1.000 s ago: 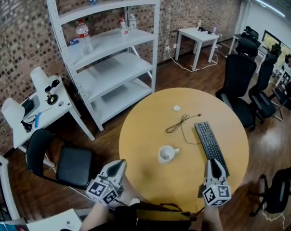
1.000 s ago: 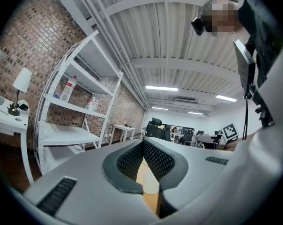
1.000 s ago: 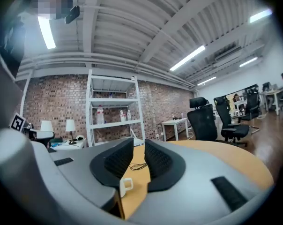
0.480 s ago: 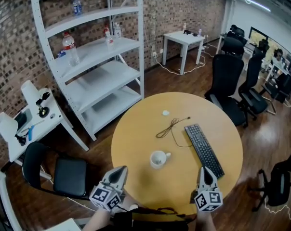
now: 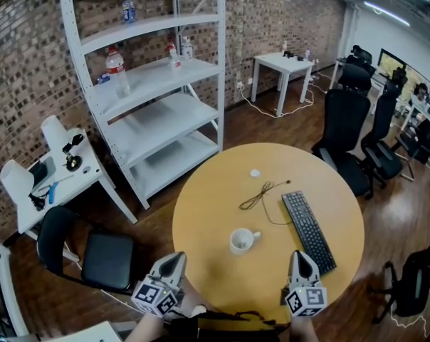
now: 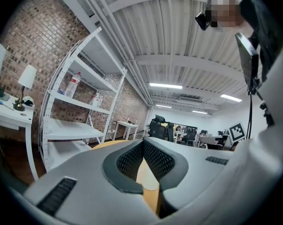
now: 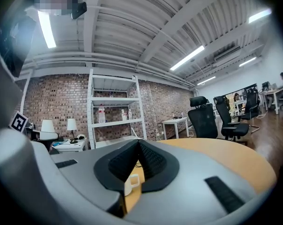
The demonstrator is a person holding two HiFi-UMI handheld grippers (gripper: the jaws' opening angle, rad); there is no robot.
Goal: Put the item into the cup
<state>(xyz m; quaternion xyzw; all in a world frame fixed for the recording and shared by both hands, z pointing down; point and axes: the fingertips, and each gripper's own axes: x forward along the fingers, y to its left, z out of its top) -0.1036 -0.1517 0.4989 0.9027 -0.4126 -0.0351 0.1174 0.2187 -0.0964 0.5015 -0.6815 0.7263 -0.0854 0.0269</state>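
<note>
A white cup [image 5: 241, 240] with its handle to the right stands on the round yellow table [image 5: 208, 212], near the front. A small white item [image 5: 255, 173] lies at the table's far side, beside a thin black cable [image 5: 261, 193]. My left gripper [image 5: 174, 261] hangs at the near edge, left of the cup, its jaws together on nothing [image 6: 143, 141]. My right gripper [image 5: 301, 256] sits at the near edge, right of the cup, shut and empty [image 7: 138, 142]. Below its pads the cup [image 7: 130, 182] shows in the right gripper view.
A black keyboard [image 5: 307, 231] lies on the table's right side. A white shelf rack [image 5: 151, 84] with bottles stands behind, a black chair [image 5: 94, 251] at the left, office chairs [image 5: 347, 130] at the right, and a small white table [image 5: 48, 173] with a lamp at far left.
The right gripper has drawn back from the keyboard's near end toward the table's near edge. The head view has shifted slightly. The cup and the item lie as before.
</note>
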